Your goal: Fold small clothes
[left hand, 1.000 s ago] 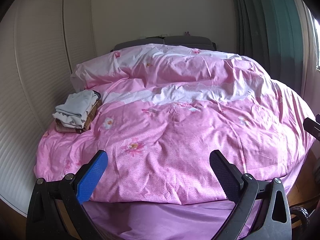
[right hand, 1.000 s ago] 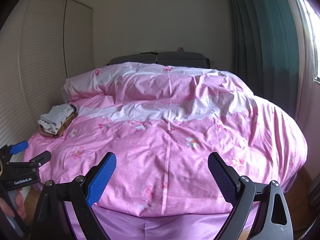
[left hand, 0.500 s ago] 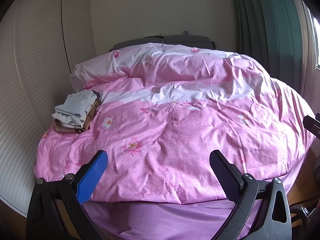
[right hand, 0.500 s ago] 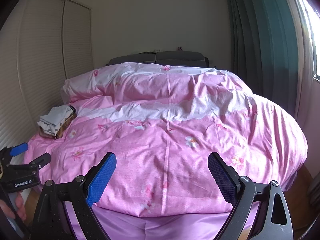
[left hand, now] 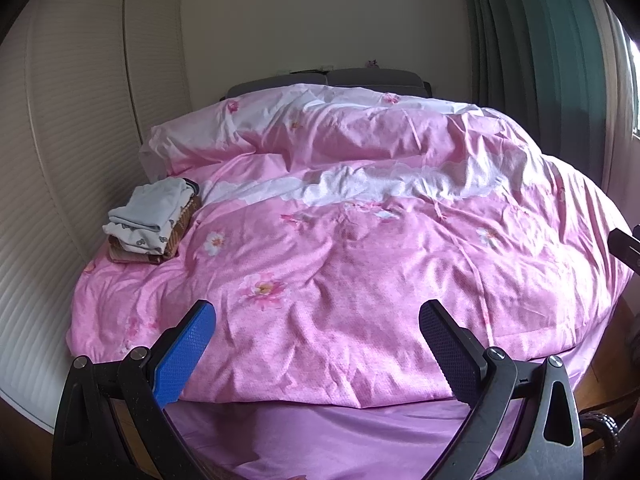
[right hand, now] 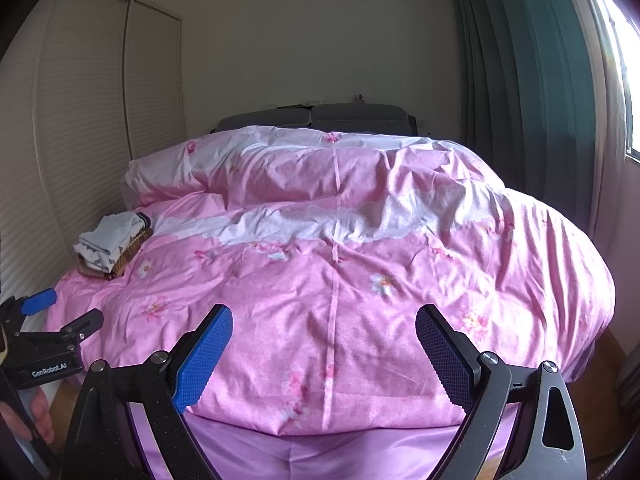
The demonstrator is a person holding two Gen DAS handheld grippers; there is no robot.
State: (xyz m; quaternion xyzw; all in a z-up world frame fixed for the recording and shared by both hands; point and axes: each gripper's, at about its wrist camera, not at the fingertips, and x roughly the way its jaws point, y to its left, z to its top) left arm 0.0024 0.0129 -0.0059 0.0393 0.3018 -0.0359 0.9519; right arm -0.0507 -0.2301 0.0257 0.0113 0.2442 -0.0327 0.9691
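Note:
A stack of small folded clothes (left hand: 148,216), pale grey-white, lies on a wicker basket (left hand: 182,226) at the left side of the pink bed; it also shows in the right wrist view (right hand: 110,240). My left gripper (left hand: 316,344) is open and empty, held over the foot of the bed, far from the stack. My right gripper (right hand: 324,344) is open and empty, also over the foot of the bed. The left gripper also shows from the side at the left edge of the right wrist view (right hand: 60,312).
A rumpled pink floral duvet (left hand: 360,260) covers the bed, with a purple sheet (left hand: 340,440) at the foot. White louvred wardrobe doors (left hand: 80,140) stand on the left. Green curtains (right hand: 528,100) and a window are on the right. Grey headboard (right hand: 316,116) at the back.
Both views have drifted very slightly; the grippers stay open and nothing on the bed has moved.

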